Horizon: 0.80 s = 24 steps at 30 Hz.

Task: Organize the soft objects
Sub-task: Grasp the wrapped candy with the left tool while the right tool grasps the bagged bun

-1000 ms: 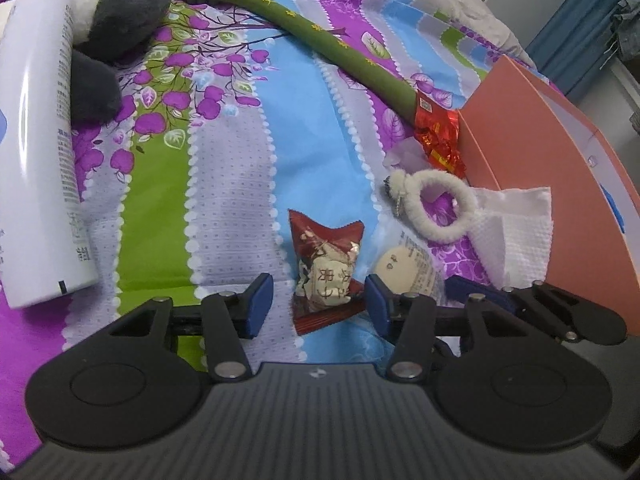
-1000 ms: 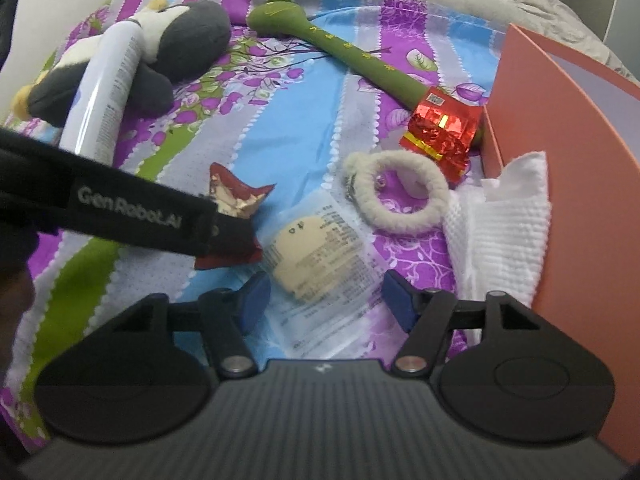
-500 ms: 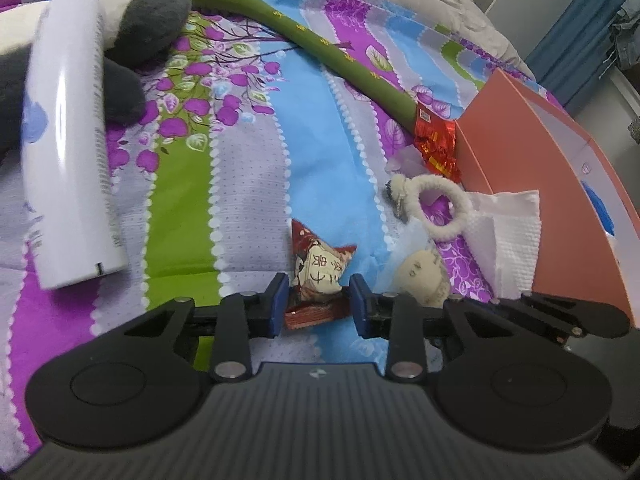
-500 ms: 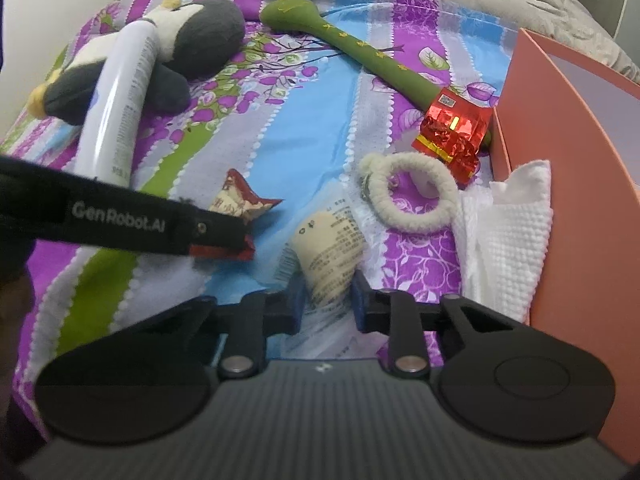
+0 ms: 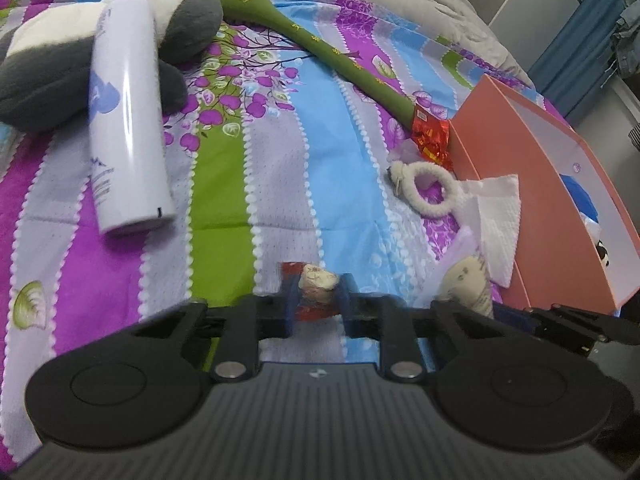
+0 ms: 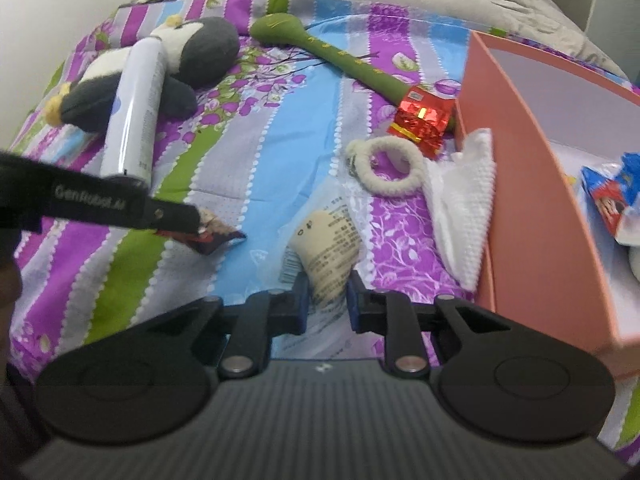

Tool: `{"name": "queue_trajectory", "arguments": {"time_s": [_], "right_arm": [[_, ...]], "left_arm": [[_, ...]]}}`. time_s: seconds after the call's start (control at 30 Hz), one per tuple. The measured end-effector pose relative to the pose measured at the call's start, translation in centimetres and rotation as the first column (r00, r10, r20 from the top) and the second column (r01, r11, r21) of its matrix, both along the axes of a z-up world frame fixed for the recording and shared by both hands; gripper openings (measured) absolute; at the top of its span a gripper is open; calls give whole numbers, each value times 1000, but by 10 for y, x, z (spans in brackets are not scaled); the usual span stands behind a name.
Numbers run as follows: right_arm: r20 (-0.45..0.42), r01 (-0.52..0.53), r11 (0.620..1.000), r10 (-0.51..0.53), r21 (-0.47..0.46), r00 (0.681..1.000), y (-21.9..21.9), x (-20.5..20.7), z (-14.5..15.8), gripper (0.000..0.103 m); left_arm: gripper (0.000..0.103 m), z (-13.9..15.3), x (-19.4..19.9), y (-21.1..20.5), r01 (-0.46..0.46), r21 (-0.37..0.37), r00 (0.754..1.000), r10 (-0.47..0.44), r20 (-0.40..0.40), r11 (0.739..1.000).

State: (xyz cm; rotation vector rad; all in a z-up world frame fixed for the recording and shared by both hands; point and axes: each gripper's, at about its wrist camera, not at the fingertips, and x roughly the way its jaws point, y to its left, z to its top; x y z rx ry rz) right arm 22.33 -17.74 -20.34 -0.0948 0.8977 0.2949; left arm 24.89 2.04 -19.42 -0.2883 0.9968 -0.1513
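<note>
The bed (image 5: pixel 312 168), covered with a striped purple, blue and green blanket, carries everything here. The landmark is the orange box (image 6: pixel 532 208), which stands open at the right edge of the bed. Far from the box, on the opposite side, lies a grey and white plush toy (image 6: pixel 200 52), with a white spray can (image 6: pixel 132 112) resting across it. A long green soft stick (image 6: pixel 340 56) runs from near the toy toward the box, and its end meets a shiny red packet (image 6: pixel 420 120) just beside the box wall. A white tissue (image 6: pixel 468 208) leans against the same wall, and a fluffy white ring (image 6: pixel 392 168) lies next to it.

The step in hand seems to be the lift after two grasps. The right hand-held gripper (image 6: pixel 326 300) is closed on a beige soft item in a clear wrapper (image 6: pixel 328 248), near the box. The left hand-held gripper (image 5: pixel 316 304) is clamped on a small red snack packet (image 5: pixel 314 286), a little farther from the box.

I judge that the next move is to carry both items over the box wall and release them inside, where a blue packet (image 6: pixel 612 196) already lies. The right one is closer, so it could go first. The wrappers are thin and slippery, so the grip should be kept firm until each item is above the opening.
</note>
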Motion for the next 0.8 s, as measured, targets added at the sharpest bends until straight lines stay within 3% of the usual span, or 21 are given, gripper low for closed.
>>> {"name": "queue_trajectory", "arguments": {"time_s": [0.3,0.4,0.47,0.53,0.7,0.8], "right_arm": [[22,30,999,-30,31,999,-4,-15,16,23],[15,26,999,-27,35,1000,-3,-20,16,23],[7,26,999,-27,36,1000,-2,-22,14,23],[-11,30,999,-29,42,1000,-3,-24,9,23],[-49,39,998,-37,50,998,-3,-23,-4,23],[-73,47,997,-43,59,996,-5,-20,-12,23]], "left_arm": [[2,2,-22,2,-7,10,1000,8,-12,1000],[12,-5,-27,6,-30,-12,999,30,-34,999],[40,-9,-29,11,-52,-33,998,51,-43,998],[50,-13,-30,15,-70,-45,996,68,-51,997],[50,-17,-27,19,-89,-82,995,86,-40,993],[50,-24,-21,14,-83,-64,995,80,-56,994]]}}
